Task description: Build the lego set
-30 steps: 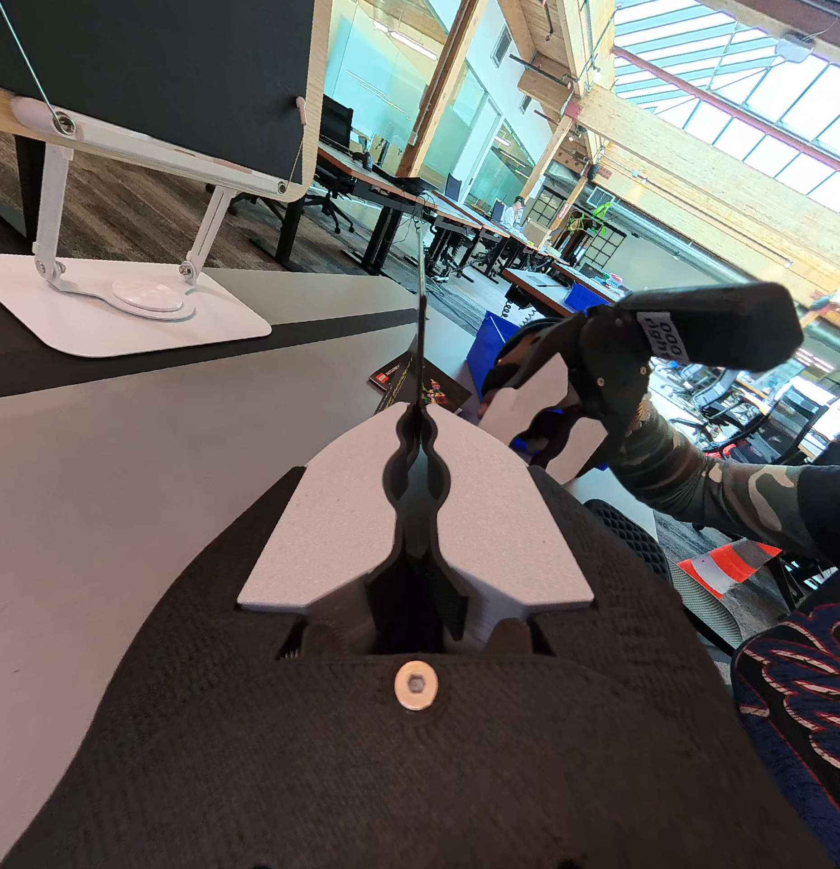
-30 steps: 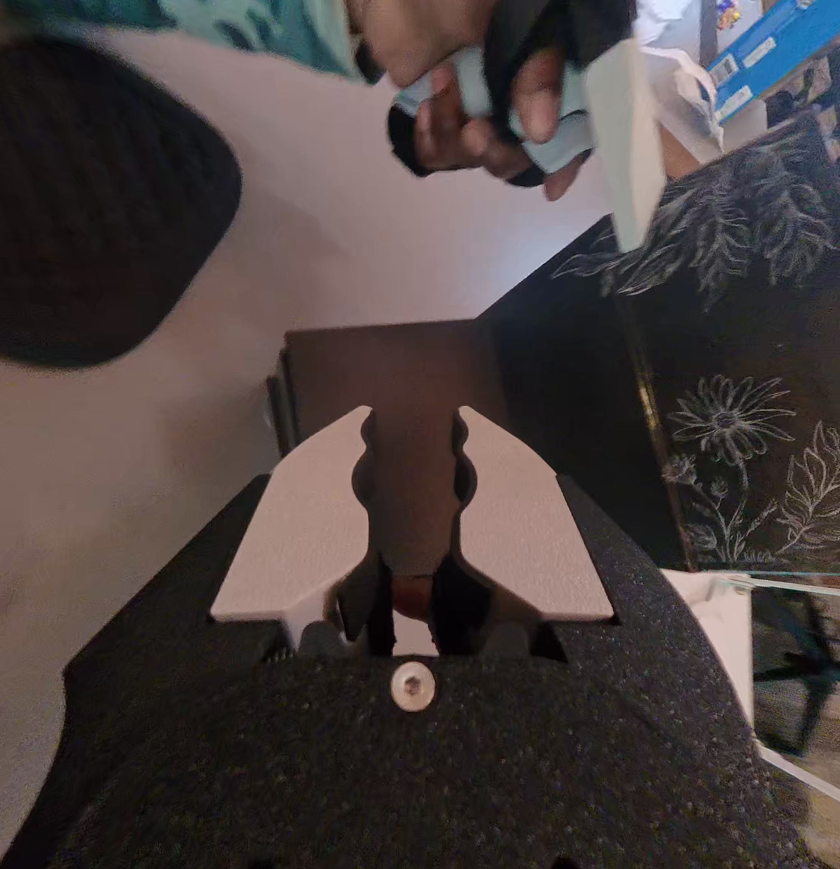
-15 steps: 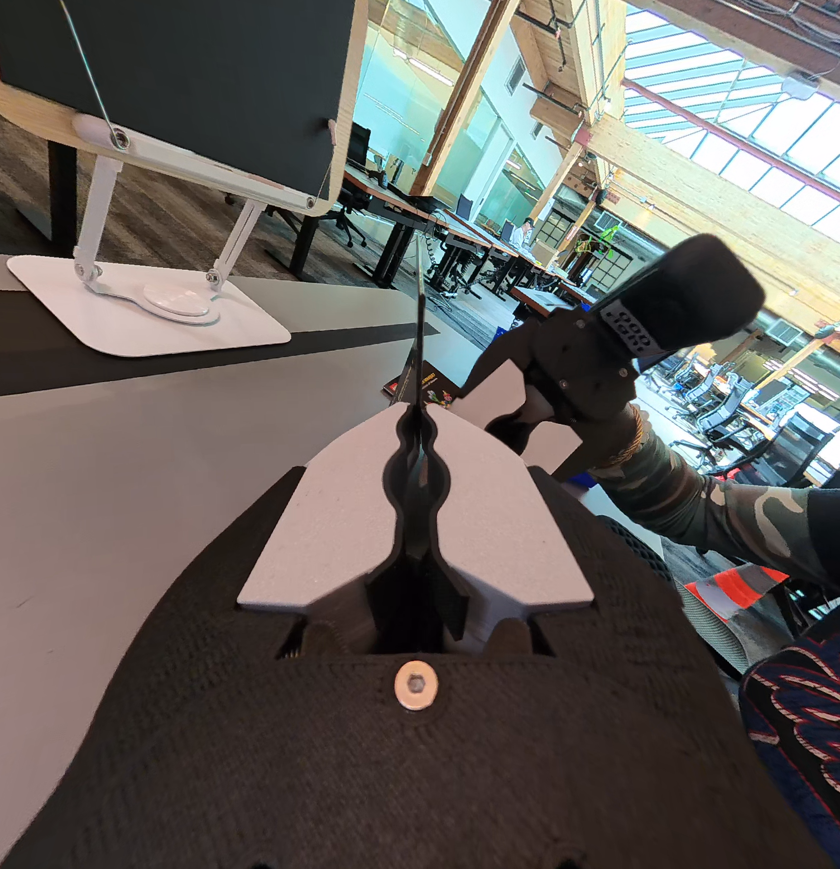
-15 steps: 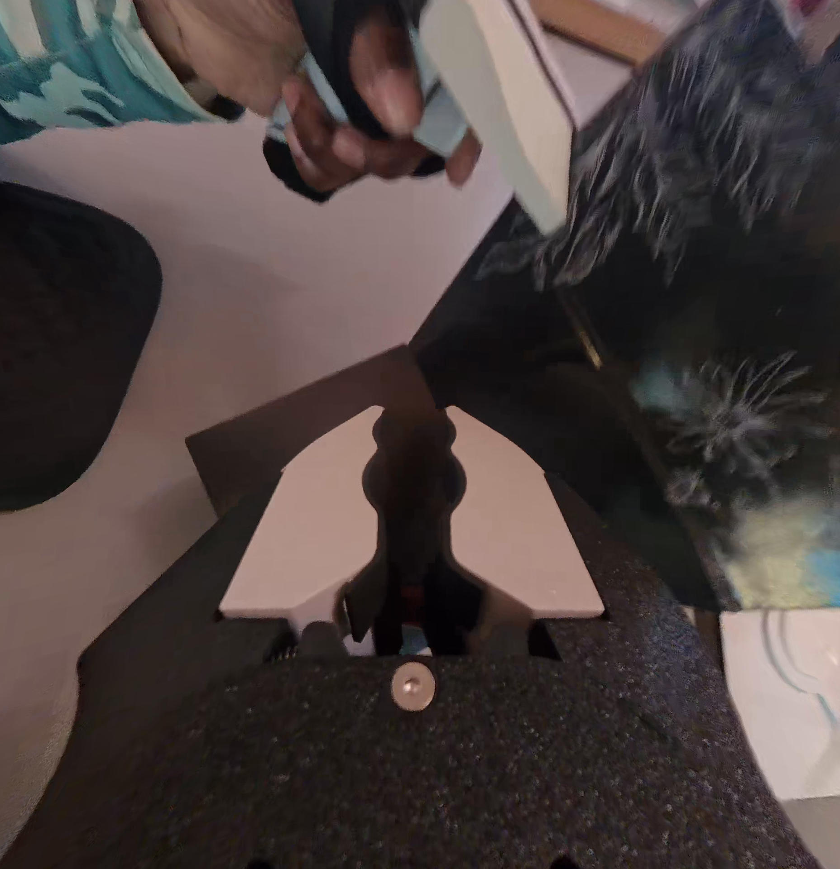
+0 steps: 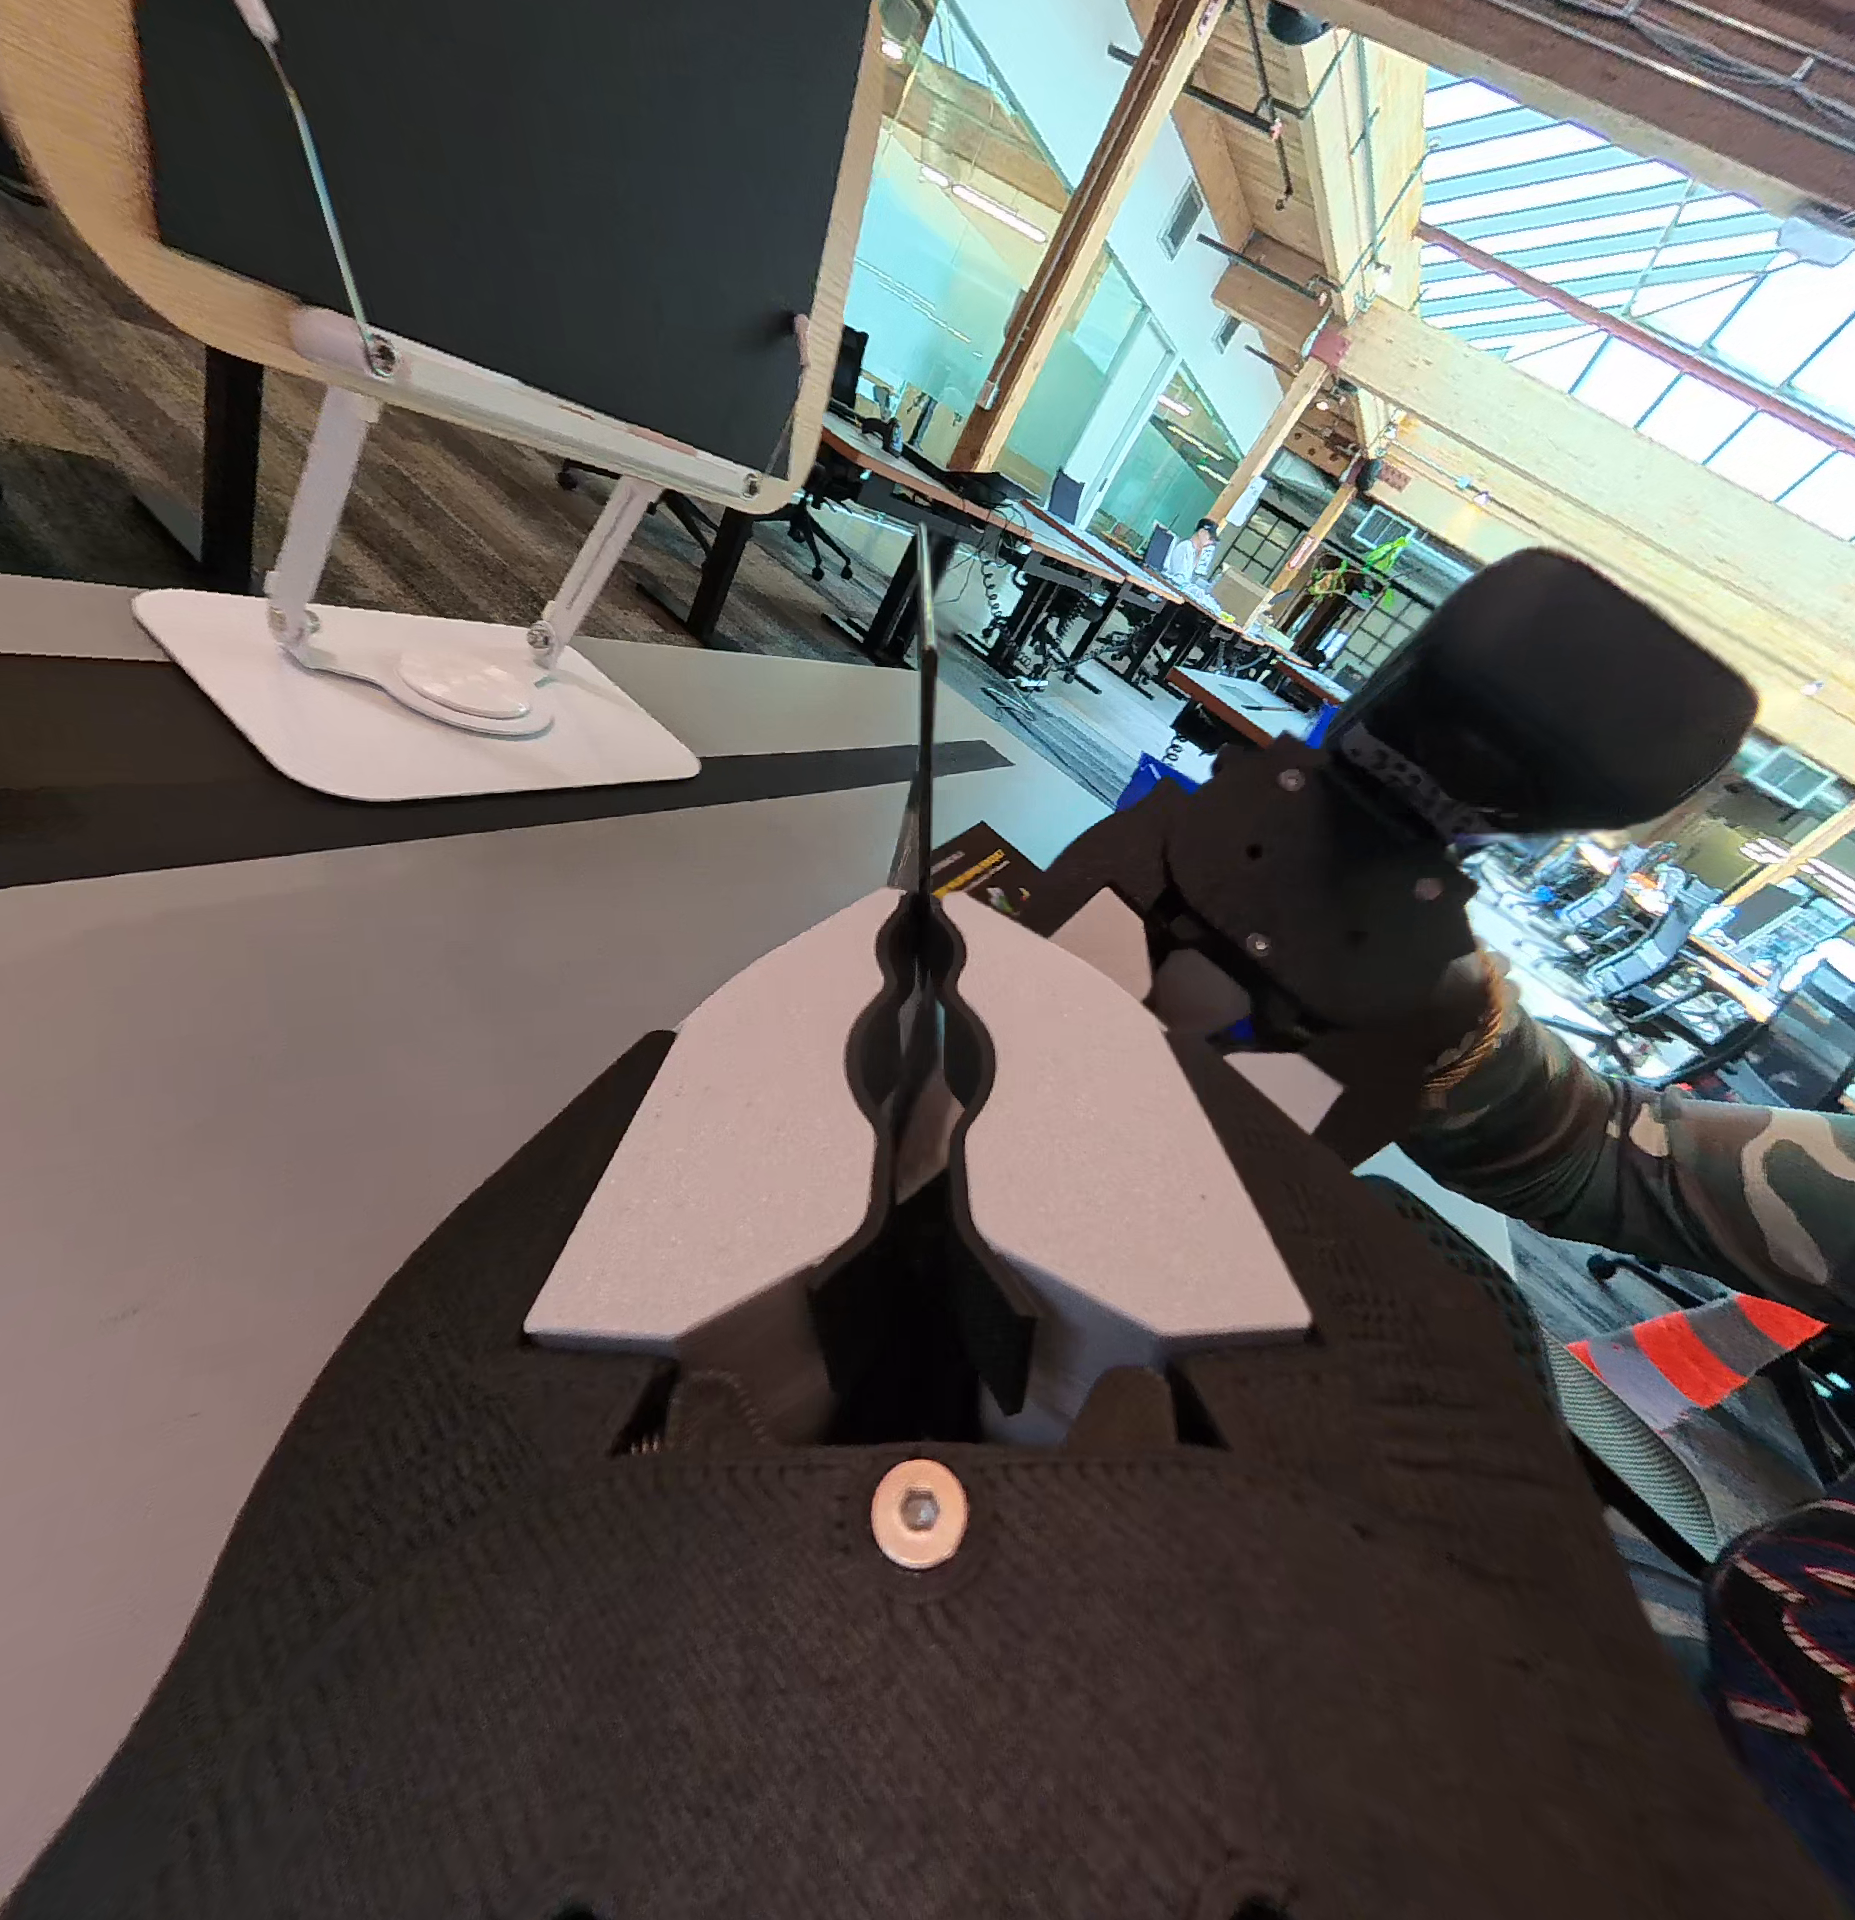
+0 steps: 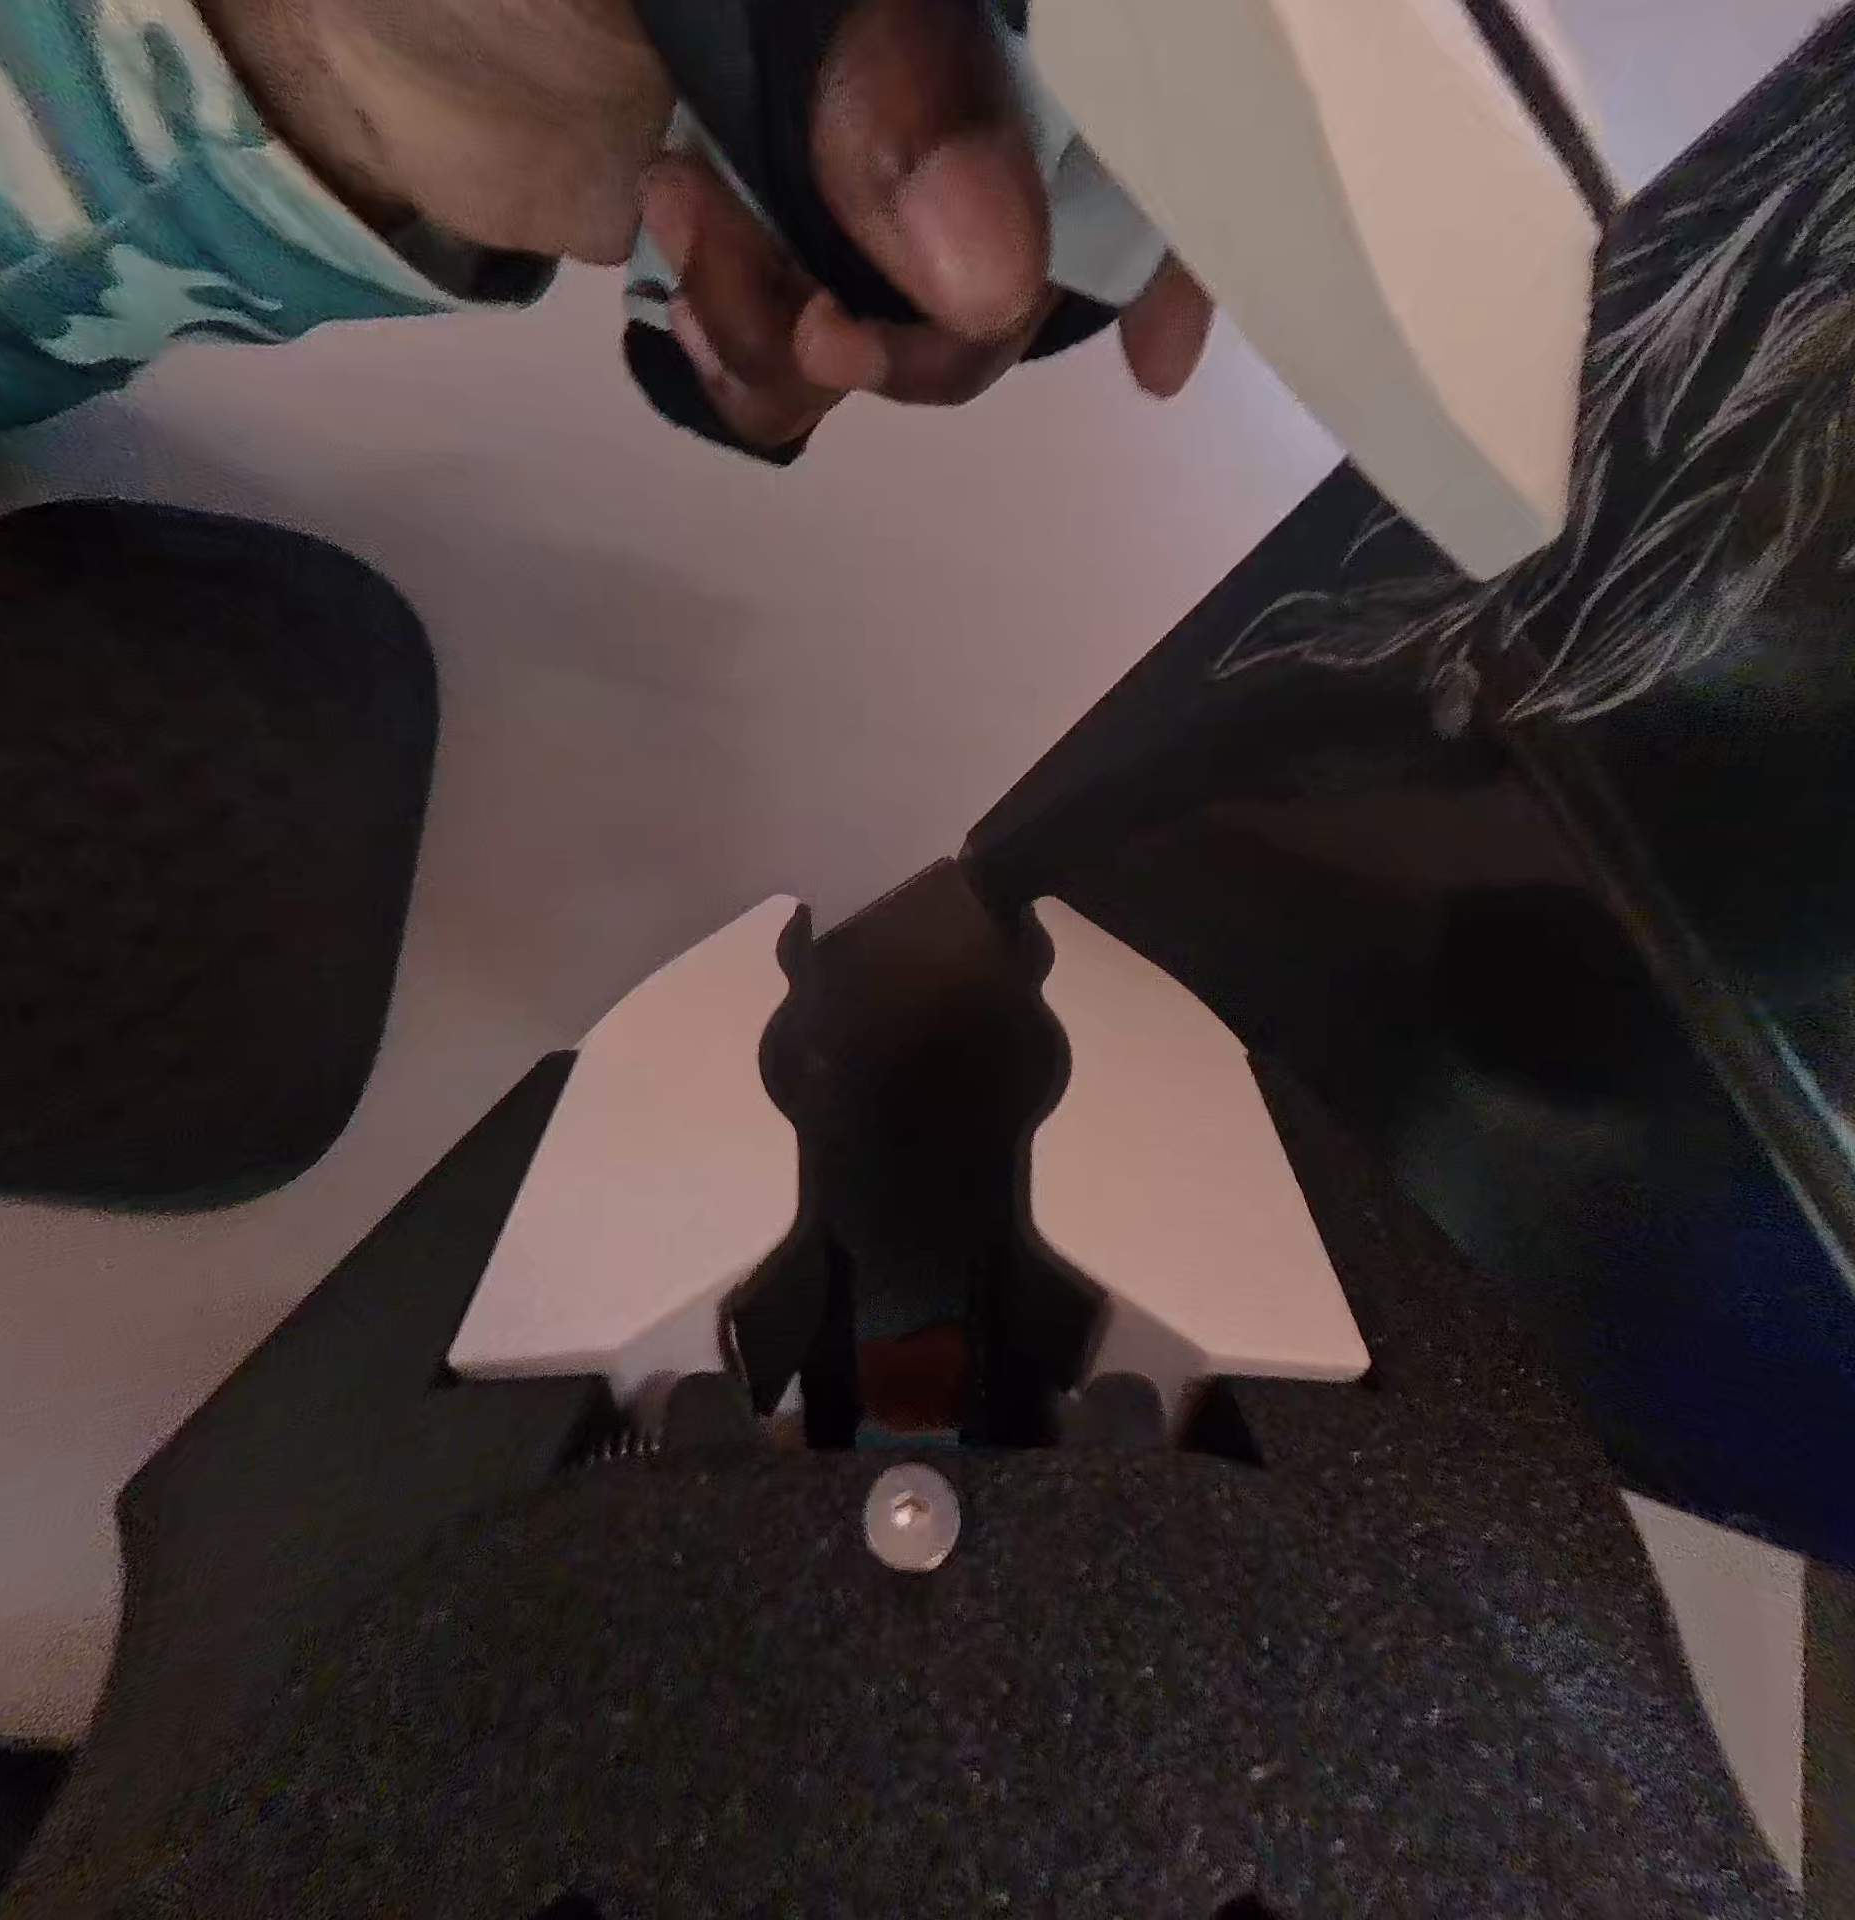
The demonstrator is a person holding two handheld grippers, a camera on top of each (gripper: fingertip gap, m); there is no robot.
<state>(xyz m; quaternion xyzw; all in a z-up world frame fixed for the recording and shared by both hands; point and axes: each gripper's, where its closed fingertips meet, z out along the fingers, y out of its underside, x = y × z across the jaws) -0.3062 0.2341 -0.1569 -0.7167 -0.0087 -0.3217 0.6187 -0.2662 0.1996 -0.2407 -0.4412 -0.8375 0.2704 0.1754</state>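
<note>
Left gripper (image 5: 918, 914) is clamped shut on a thin dark sheet (image 5: 923, 727), which stands upright and edge-on to its camera, rising well past the fingertips. The person's hand (image 6: 850, 208) squeezes the handle, which accounts for the firm pinch.

Grey table (image 5: 279, 1039): it carries a white stand (image 5: 414, 717) at the far left, well apart from the work.

Dark box with pale floral print (image 6: 1681, 520): judged to be the lego set's packaging. It lies on the table at the right of the right wrist view. No loose bricks show in either view, so building proper appears not yet begun.

Right gripper (image 6: 912, 914): its fingers stand apart, with a dark flap (image 6: 902, 935) of the box showing in the gap. Whether the pads bear on that flap cannot be told.

Judgement: one gripper likely steadies the packaging while the other works a flap, to open the box.
</note>
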